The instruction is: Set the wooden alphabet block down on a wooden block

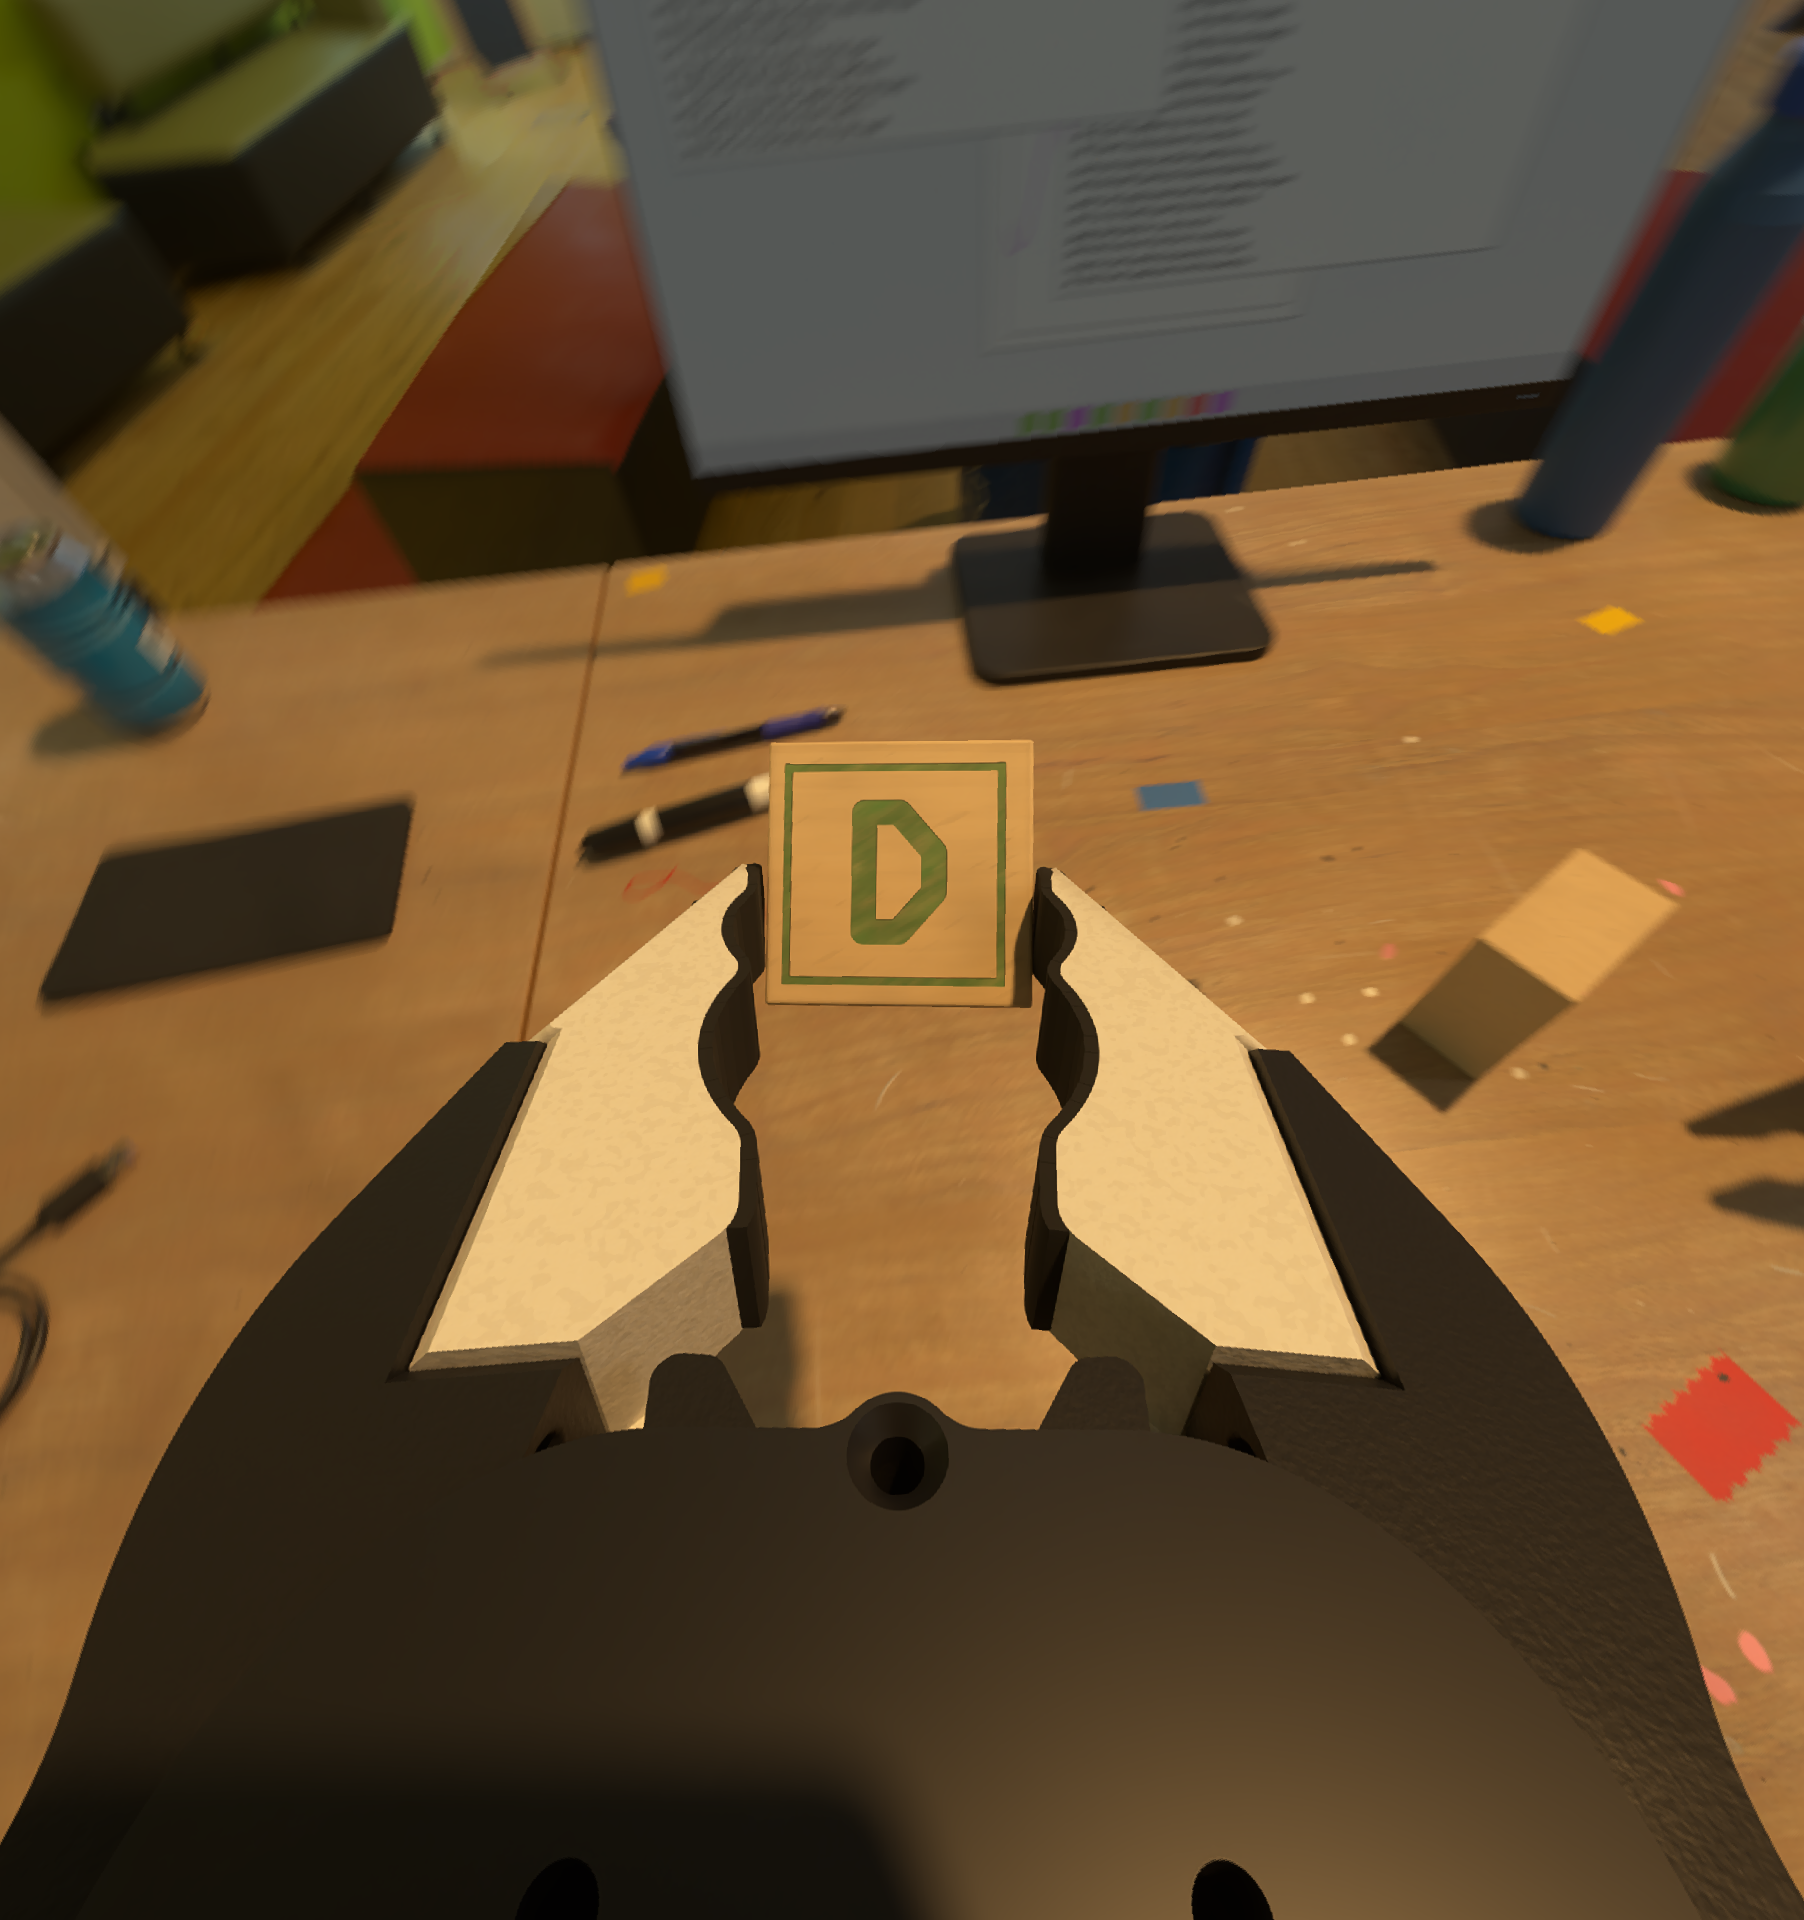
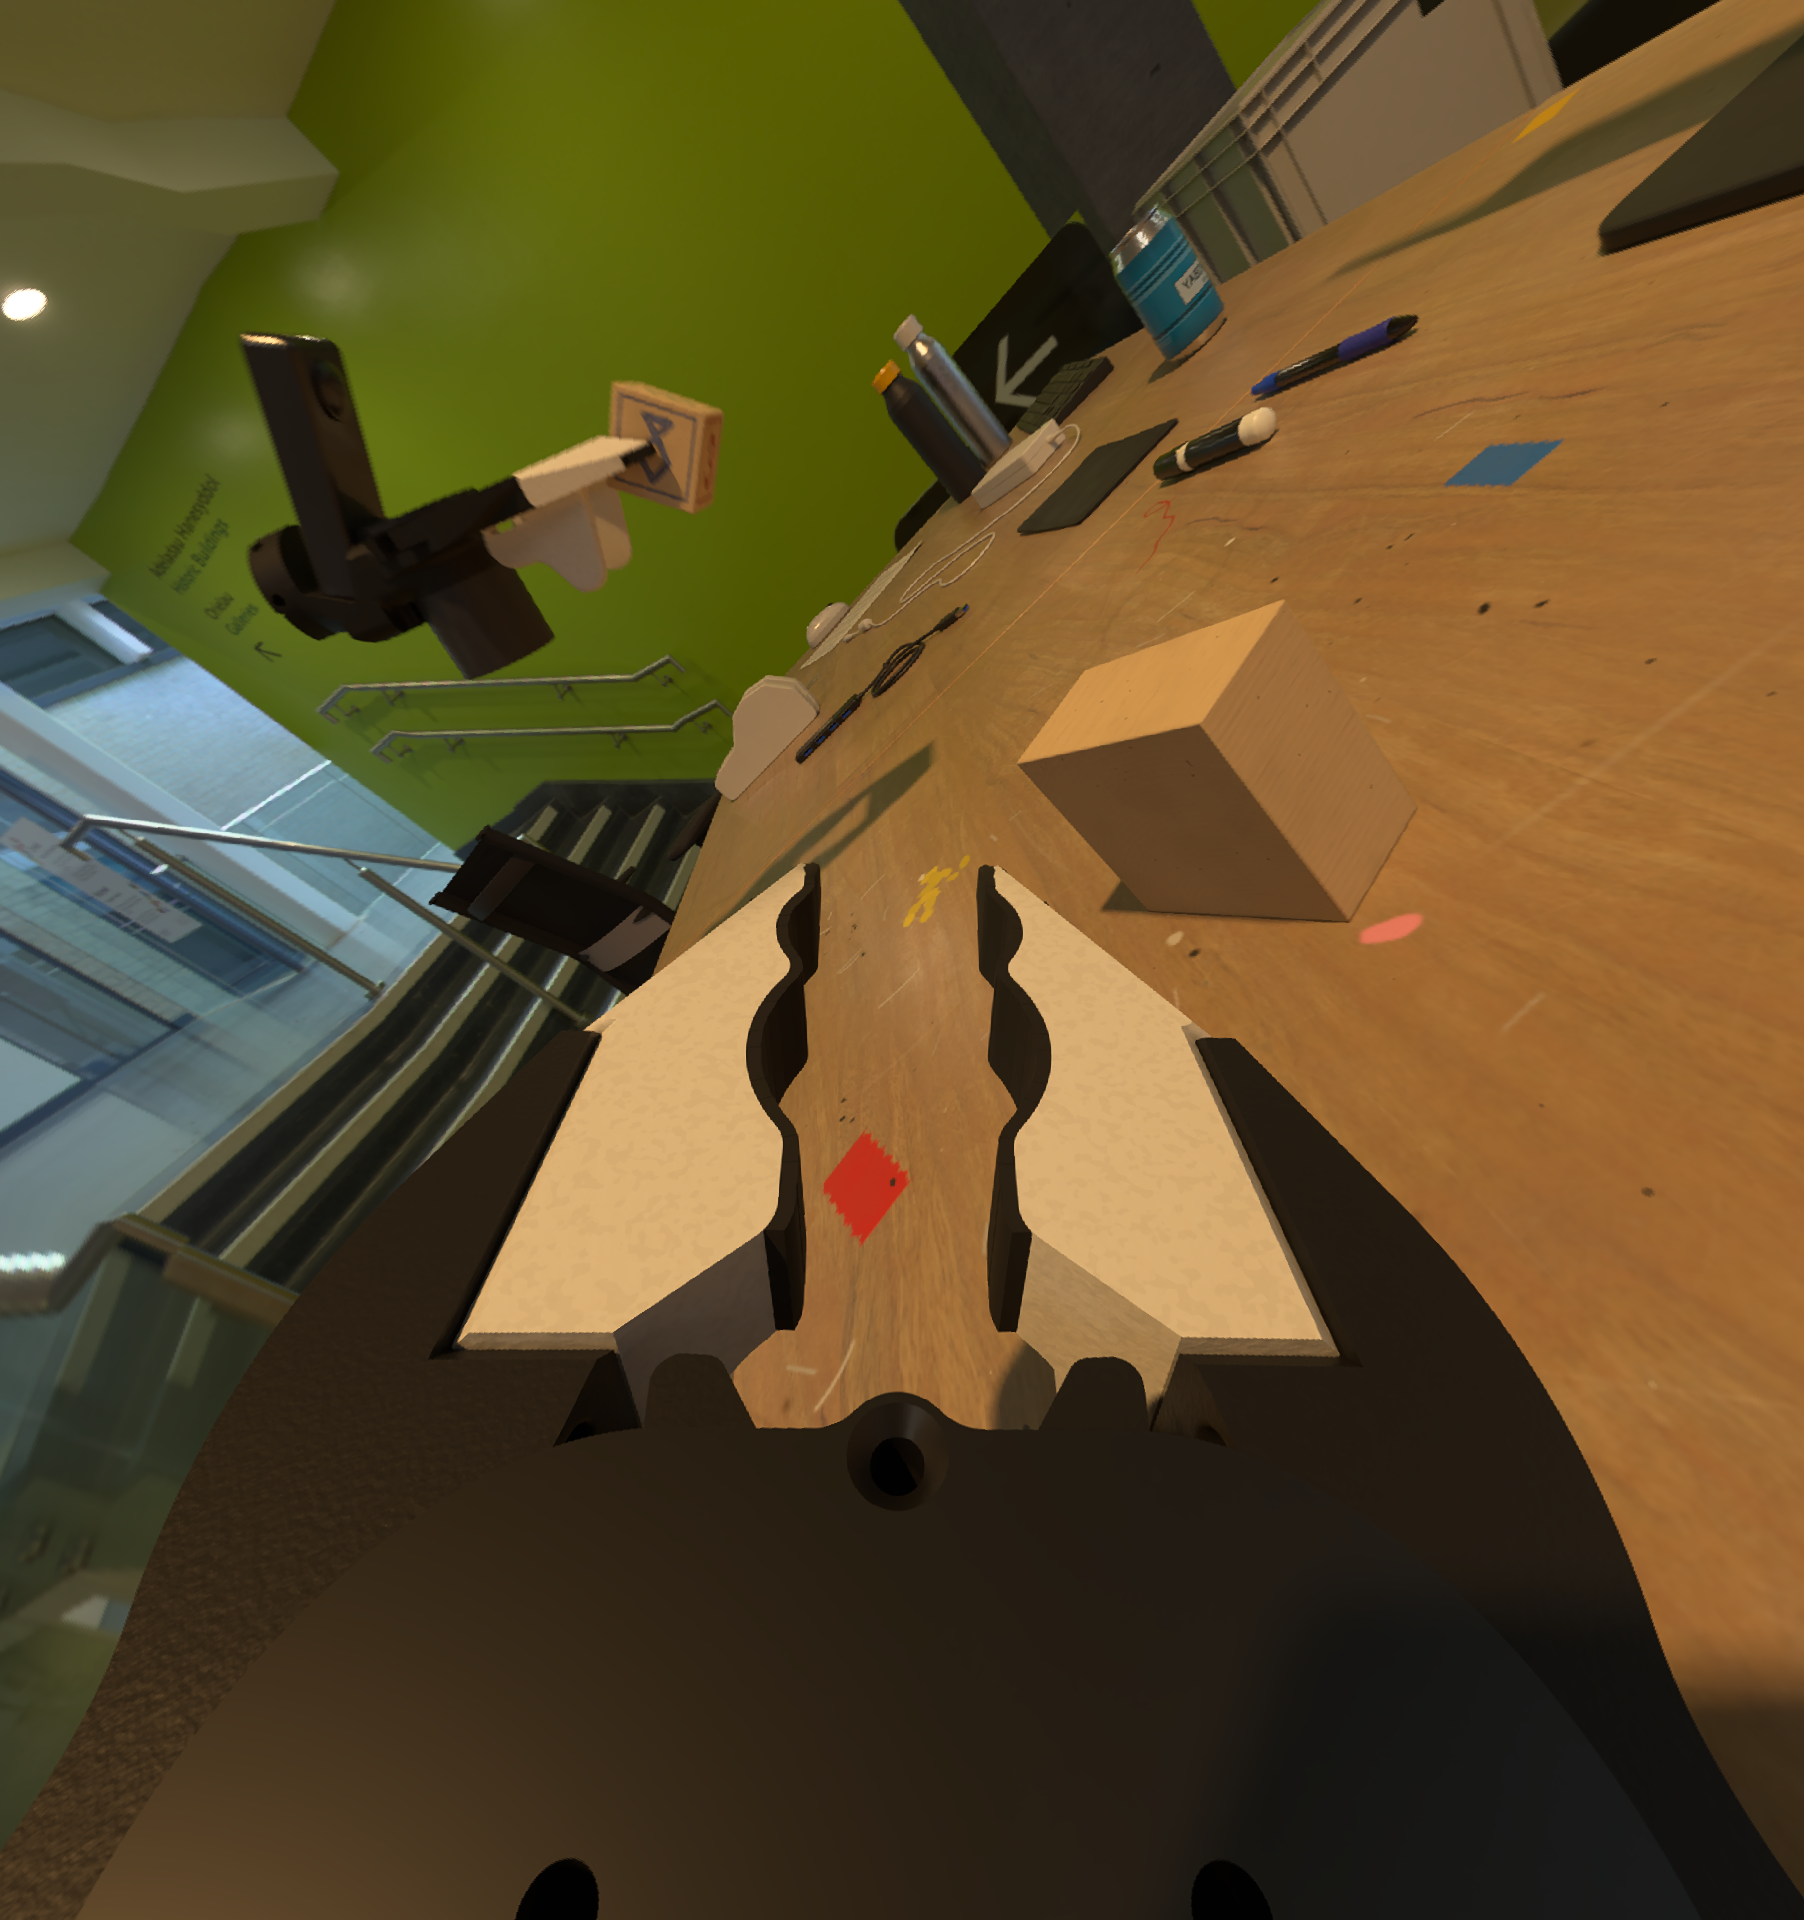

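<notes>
My left gripper [image 1: 898, 904] is shut on the wooden alphabet block [image 1: 898, 873], gripping its two sides at the fingertips; the face with a green letter and frame points at the camera. It is held well above the desk. The plain wooden block [image 1: 1532, 966] lies on the desk to the right and below. In the right wrist view the left gripper [image 2: 638, 457] holds the alphabet block [image 2: 695, 436] high in the air, left of the plain wooden block [image 2: 1220, 769]. My right gripper [image 2: 898, 883] is open and empty, low over the desk, just left of the plain block.
A monitor [image 1: 1116, 208] on a black stand [image 1: 1111, 603] stands behind. A blue pen [image 1: 732, 738] and a black marker [image 1: 669, 821] lie by the alphabet block. A black pad [image 1: 233, 899], a teal can [image 1: 87, 623], a cable [image 1: 4, 1288], a blue tube [image 1: 1687, 291] and a green cup [image 1: 1802, 416] sit around.
</notes>
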You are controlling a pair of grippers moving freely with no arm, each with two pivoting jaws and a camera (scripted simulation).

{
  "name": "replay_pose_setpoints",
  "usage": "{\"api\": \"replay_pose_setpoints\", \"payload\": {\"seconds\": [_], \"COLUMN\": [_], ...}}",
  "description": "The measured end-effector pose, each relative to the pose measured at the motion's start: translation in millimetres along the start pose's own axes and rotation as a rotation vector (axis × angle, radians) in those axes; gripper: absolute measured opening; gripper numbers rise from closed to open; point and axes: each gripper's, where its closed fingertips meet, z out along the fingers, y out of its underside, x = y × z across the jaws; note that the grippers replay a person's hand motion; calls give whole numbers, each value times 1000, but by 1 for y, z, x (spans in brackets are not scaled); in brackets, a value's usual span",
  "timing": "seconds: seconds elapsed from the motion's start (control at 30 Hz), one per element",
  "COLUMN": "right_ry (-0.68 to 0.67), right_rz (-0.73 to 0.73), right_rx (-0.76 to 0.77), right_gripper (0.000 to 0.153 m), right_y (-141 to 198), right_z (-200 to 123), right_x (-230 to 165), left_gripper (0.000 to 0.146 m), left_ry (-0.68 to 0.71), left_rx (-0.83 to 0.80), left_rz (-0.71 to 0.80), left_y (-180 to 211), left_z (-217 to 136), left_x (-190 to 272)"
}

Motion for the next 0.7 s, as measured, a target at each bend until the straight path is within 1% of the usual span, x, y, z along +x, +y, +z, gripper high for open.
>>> {"api": "replay_pose_setpoints", "payload": {"seconds": [0.07, 0.1, 0.17, 0.3, 0.37, 0.43, 0.57, 0.63, 0.7], "right_ry": [14, 21, 38, 72, 90, 109, 126, 124, 122], "right_rz": [-3, -4, -5, -4, -8, -13, -6, -1, 2], "right_rx": [10, 17, 32, 57, 71, 83, 105, 111, 111], "right_gripper": [30, 30, 30, 30, 30, 30, 30, 30, 30], "right_y": [-1, -1, -2, -1, 0, -1, -3, -4, -4], "right_z": [-5, -8, -16, -30, -38, -44, -51, -52, -52], "right_x": [1, 1, 2, 3, 3, 3, 5, 6, 6], "left_gripper": [52, 52, 52, 52, 52, 52, 52, 52, 52], "left_ry": [83, 146, 295, 584, 750, 861, 934, 945, 941], "left_rx": [38, 42, 22, -82, -101, -131, -196, -235, -243], "left_rz": [100, 139, 207, 306, 391, 484, 627, 671, 682], "left_y": [-20, -26, -26, 0, 16, 30, 49, 55, 57], "left_z": [9, 16, 37, 84, 96, 104, 121, 127, 133], "left_x": [39, 61, 107, 183, 219, 247, 278, 285, 289]}}
